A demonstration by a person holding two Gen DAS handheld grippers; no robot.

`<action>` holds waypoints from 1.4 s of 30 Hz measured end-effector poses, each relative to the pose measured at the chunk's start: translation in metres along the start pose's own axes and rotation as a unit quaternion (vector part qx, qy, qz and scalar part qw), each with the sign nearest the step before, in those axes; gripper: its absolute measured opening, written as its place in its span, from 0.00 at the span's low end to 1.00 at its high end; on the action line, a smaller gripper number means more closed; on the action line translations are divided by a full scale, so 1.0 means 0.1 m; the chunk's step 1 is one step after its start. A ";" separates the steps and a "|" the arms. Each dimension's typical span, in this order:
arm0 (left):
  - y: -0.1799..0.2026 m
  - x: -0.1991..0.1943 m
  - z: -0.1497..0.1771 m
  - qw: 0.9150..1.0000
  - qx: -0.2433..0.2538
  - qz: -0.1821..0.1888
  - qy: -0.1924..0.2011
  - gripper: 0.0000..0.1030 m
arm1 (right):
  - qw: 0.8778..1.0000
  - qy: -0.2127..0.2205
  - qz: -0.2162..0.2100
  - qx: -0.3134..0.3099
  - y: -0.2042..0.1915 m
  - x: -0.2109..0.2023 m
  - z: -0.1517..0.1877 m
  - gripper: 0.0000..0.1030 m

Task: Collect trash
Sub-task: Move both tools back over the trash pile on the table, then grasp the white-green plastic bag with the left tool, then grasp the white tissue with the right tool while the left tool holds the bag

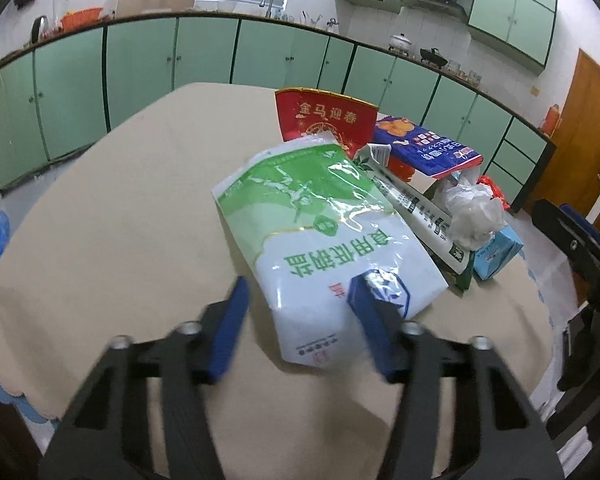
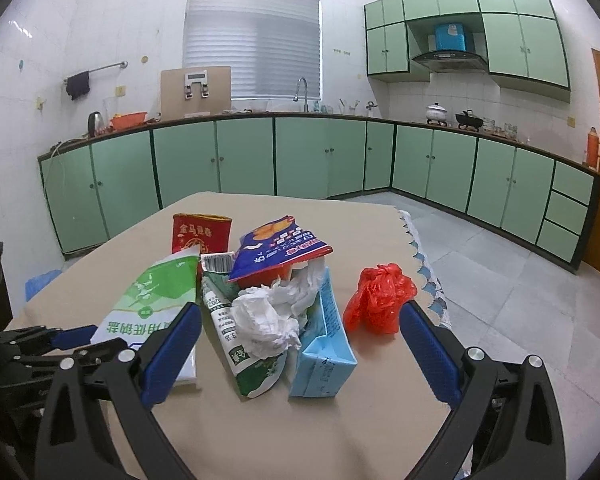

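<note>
A green-and-white salt bag (image 1: pixel 300 216) lies flat on the beige table (image 1: pixel 120 220). Its near end sits between the fingers of my left gripper (image 1: pixel 300 282). The right pad overlaps the bag's corner, while the left pad stands a little off its edge. In the right wrist view my right gripper (image 2: pixel 300 310) stands wide open, low over the table. Just ahead of it are crumpled white tissue (image 2: pixel 268 312), a light blue carton (image 2: pixel 324 356) and a green-white pouch (image 2: pixel 252 376). A red plastic bag (image 2: pixel 380 300) lies near its right finger.
Behind the pile are a red packet (image 2: pixel 200 232) and a blue snack bag (image 2: pixel 280 248). The table's scalloped cloth edge (image 2: pixel 428 280) runs on the right, with tiled floor beyond. Green cabinets (image 2: pixel 320 156) line the walls. The left gripper (image 2: pixel 40 344) shows at the left.
</note>
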State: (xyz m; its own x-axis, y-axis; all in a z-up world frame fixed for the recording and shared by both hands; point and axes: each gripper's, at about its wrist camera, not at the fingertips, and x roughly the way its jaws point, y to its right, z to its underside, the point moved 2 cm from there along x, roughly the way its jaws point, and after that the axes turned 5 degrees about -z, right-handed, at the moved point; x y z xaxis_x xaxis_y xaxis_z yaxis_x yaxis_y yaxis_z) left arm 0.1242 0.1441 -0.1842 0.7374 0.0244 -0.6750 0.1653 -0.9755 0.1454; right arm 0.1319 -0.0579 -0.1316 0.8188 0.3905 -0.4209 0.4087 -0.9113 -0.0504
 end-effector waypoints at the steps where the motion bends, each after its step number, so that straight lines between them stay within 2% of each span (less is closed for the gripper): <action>1: 0.00 -0.01 0.00 1.000 -0.001 -0.006 0.003 0.32 | 1.000 0.000 0.000 -0.001 0.00 0.00 0.00 0.94; 2: 0.01 -0.01 0.00 1.000 -0.002 -0.009 0.006 0.25 | 1.000 -0.001 0.000 -0.002 -0.01 0.00 0.01 0.94; 5: -0.01 -0.07 -0.04 1.000 -0.008 -0.014 0.019 0.13 | 1.000 -0.001 -0.001 -0.003 -0.02 0.01 0.02 0.94; 8: 0.00 -0.16 -0.08 0.999 -0.009 -0.020 0.036 0.08 | 1.000 -0.003 -0.001 0.000 -0.02 0.02 0.03 0.94; 16: -0.07 -0.48 -0.19 0.995 -0.022 -0.029 0.088 0.04 | 1.000 -0.013 0.005 0.012 0.02 0.12 0.10 0.93; 19: -0.07 -0.57 -0.23 0.994 -0.025 -0.027 0.105 0.03 | 1.000 -0.019 0.013 0.016 0.04 0.18 0.15 0.89; 26: -0.03 -0.60 -0.26 0.993 -0.029 -0.022 0.114 0.03 | 0.999 -0.020 0.018 0.024 0.10 0.19 0.17 0.85; 34: -0.05 -0.63 -0.30 0.991 -0.029 -0.026 0.126 0.03 | 1.000 -0.017 -0.013 0.001 -0.09 0.31 0.03 0.79; 37: -0.08 -0.62 -0.30 0.991 -0.032 -0.028 0.123 0.03 | 1.000 -0.024 -0.012 -0.015 -0.18 0.42 0.02 0.74; 40: -0.09 -0.61 -0.30 0.991 -0.032 -0.030 0.123 0.03 | 0.999 -0.043 -0.012 -0.019 -0.19 0.57 0.04 0.64; 41: -0.09 -0.61 -0.30 0.991 -0.032 -0.031 0.123 0.03 | 0.998 -0.052 -0.014 -0.019 -0.19 0.63 0.04 0.58; 42: -0.07 -0.61 -0.29 0.991 -0.032 -0.032 0.122 0.03 | 0.998 -0.062 -0.016 -0.020 -0.19 0.67 0.05 0.48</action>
State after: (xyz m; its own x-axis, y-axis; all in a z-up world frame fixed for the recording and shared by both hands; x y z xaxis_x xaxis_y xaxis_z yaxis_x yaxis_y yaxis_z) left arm 0.0970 0.1563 -0.1229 0.8598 0.1449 -0.4897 0.2518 -0.9545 0.1597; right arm 0.1772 -0.0146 -0.1631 0.7504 0.3972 -0.5284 0.4513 -0.8919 -0.0294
